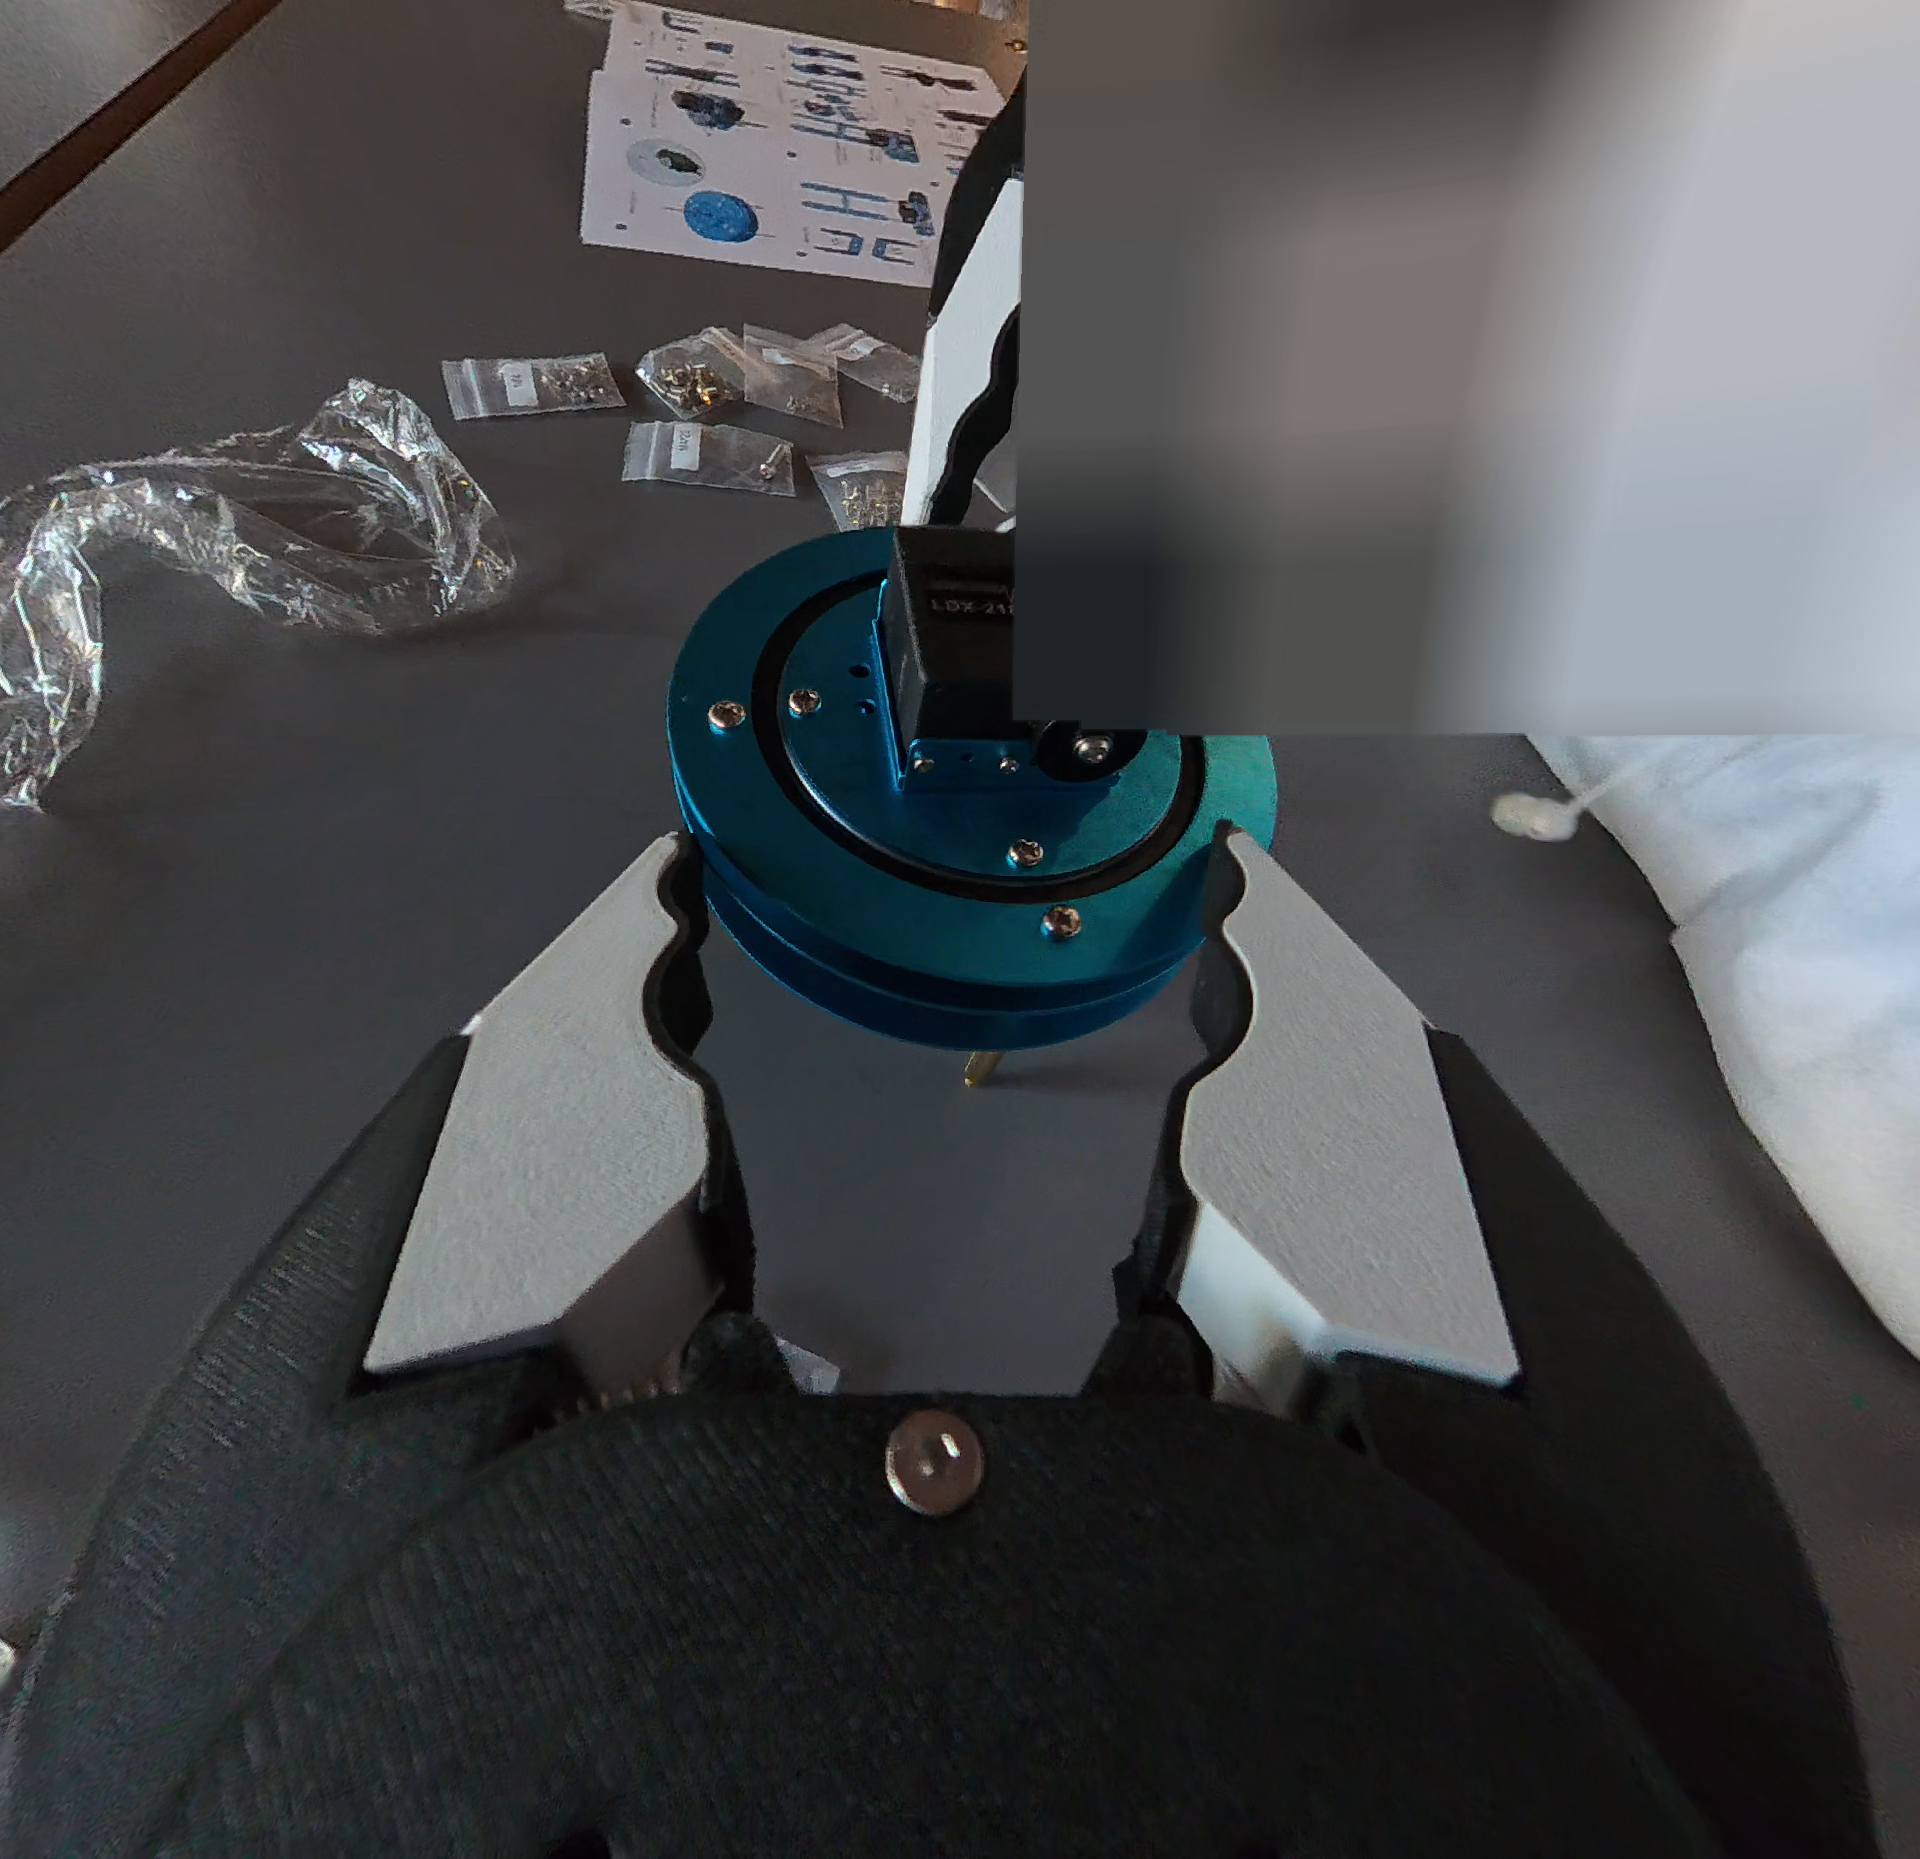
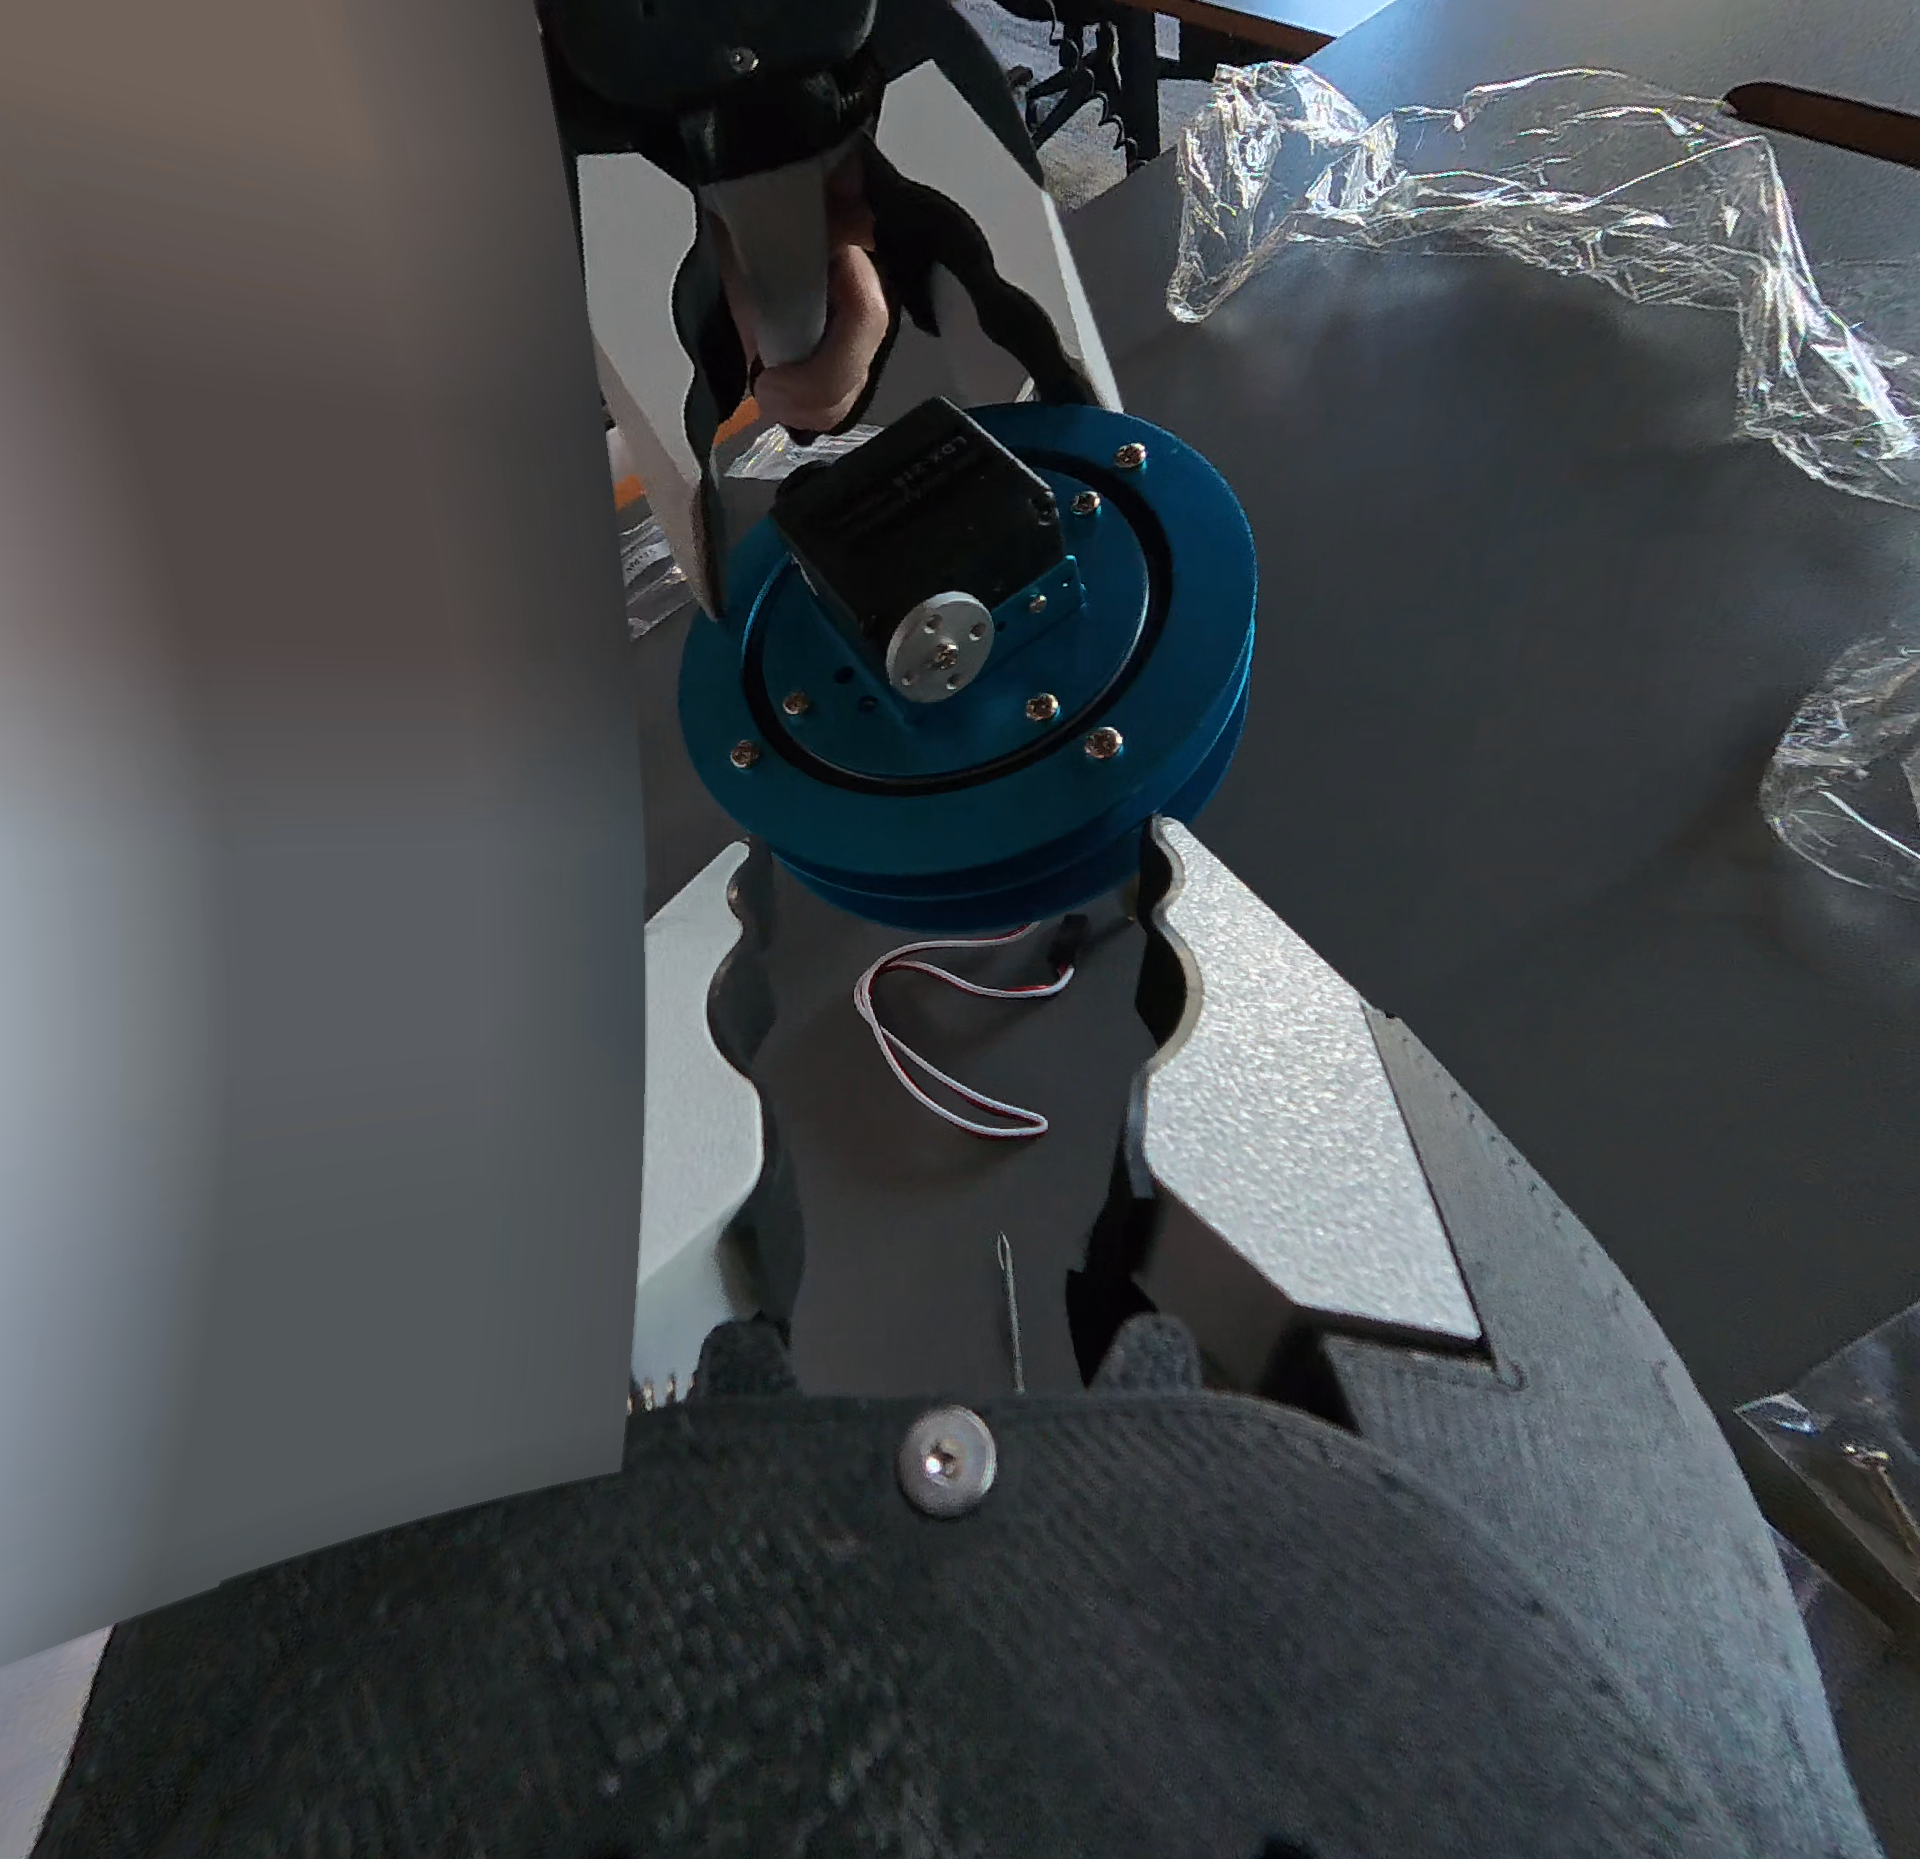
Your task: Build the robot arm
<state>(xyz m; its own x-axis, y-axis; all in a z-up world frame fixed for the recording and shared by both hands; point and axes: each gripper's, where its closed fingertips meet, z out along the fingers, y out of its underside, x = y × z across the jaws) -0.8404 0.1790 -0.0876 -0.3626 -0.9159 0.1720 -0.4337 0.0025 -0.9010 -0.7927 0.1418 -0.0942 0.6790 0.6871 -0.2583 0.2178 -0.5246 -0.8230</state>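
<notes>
A blue round metal base (image 1: 935, 968) with a black servo (image 1: 951, 625) bolted on top is held tilted above the dark grey table (image 1: 312, 874). My left gripper (image 1: 958, 864) is shut on its near rim, one fingertip on each side. In the right wrist view my right gripper (image 2: 953, 848) grips the opposite rim of the same base (image 2: 966, 853), and the left gripper (image 2: 894, 500) shows on the far side. The servo (image 2: 914, 542) has a silver horn facing the camera. A red and white wire (image 2: 935, 1030) hangs below the base. The right gripper's white finger (image 1: 966, 355) shows behind the servo.
Crumpled clear plastic (image 1: 260, 521) lies at the left, with several small zip bags of screws (image 1: 727, 396) and a printed sheet (image 1: 769, 147) behind. White cloth (image 1: 1766, 926) lies at the right. A thin metal pin (image 2: 1008, 1300) lies on the table. Another screw bag (image 2: 1849, 1477) lies at right. The tips of one gripper are about 8 centimetres away from the tips of the other.
</notes>
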